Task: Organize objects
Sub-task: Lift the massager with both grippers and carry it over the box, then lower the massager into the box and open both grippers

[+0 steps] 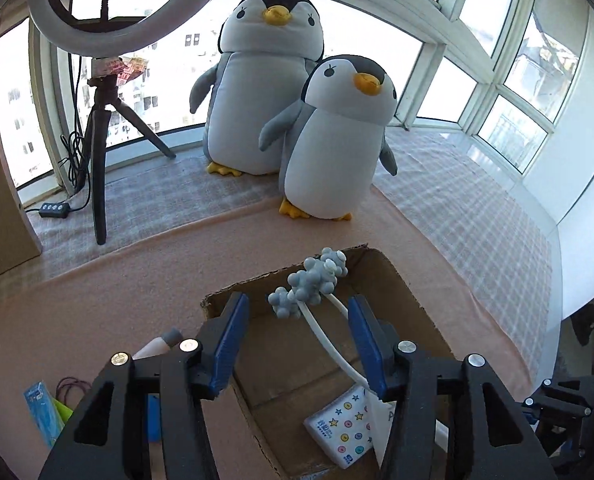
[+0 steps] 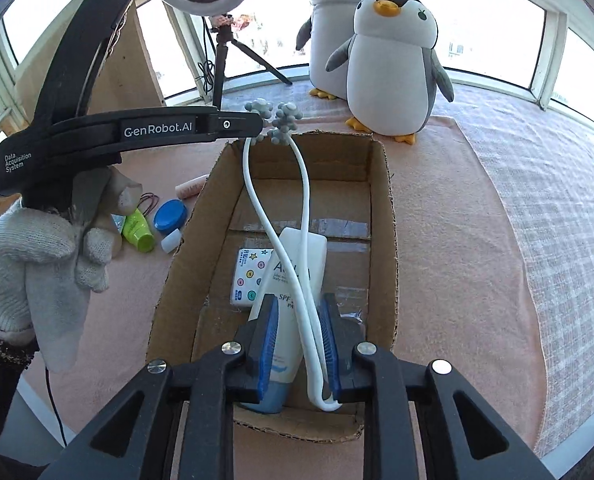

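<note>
so the thing being packed here is a massager [image 2: 297,216] with two long white prongs and clusters of grey-blue knobby balls at the tips; looks light and springy, the prongs are thin and bendy so I'd guess it'll wobble and flick if you let go carelessly; best spot to hold is low down at the U-bend where the prongs join, since the ball ends are lumpy and would probably roll out of a pinch; the right gripper [image 2: 299,344] seems to be doing exactly that, its blue pads sitting narrow around the white stems near the bend, though honestly I can't be sure how firmly it's clamped because there's a visible gap on the left pad's side; the massager stands up out of the cardboard box [image 2: 385,216], ball ends poking above the far rim; underneath it lie a white sunscreen tube [image 2: 293,264] and a small tissue pack [image 2: 249,276] with stars and dots; the left gripper [image 1: 297,344] hovers wide apart over the box holding nothing; a green tube [image 2: 137,232], a blue lid [image 2: 171,216] and other bits wait outside on the pink mat [image 2: 457,240].
</note>
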Tool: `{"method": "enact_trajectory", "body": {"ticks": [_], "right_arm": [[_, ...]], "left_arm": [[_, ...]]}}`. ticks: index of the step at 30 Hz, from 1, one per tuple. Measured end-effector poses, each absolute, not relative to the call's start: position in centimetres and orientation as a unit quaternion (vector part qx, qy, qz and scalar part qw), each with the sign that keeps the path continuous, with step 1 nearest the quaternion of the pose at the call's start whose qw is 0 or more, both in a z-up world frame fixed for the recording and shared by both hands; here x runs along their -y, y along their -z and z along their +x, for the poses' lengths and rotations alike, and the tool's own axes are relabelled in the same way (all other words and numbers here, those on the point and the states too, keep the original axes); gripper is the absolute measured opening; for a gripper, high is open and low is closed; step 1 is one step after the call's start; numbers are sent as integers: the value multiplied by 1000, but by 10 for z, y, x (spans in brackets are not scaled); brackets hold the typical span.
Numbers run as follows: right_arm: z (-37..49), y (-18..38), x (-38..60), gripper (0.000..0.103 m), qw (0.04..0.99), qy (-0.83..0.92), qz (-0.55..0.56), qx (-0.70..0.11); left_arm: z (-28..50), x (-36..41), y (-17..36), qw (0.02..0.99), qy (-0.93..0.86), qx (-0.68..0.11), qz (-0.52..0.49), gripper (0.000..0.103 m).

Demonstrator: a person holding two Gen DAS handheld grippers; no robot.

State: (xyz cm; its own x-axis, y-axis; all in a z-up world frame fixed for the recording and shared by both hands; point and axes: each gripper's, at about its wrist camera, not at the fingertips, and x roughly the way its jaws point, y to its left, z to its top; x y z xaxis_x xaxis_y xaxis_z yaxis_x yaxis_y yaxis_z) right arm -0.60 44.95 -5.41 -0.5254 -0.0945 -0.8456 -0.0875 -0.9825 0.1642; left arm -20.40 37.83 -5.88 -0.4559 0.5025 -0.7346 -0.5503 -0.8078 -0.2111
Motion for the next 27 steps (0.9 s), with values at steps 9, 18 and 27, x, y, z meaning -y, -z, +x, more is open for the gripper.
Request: {"method": "enact_trajectory", "body": {"ticks": [9, 18, 27], "right_arm": [[-1, 59, -450, 61, 15, 870, 477, 123], [9, 67, -439, 67, 36, 864, 477, 154], [8, 73, -396, 67, 58, 867, 474, 144]], "left_arm": [[-201, -339, 67, 278, -855, 4, -439, 70], [-163, -283, 76, 259, -854, 9, -451, 70], [-131, -177, 97, 191, -855, 40, -480, 70]]}}
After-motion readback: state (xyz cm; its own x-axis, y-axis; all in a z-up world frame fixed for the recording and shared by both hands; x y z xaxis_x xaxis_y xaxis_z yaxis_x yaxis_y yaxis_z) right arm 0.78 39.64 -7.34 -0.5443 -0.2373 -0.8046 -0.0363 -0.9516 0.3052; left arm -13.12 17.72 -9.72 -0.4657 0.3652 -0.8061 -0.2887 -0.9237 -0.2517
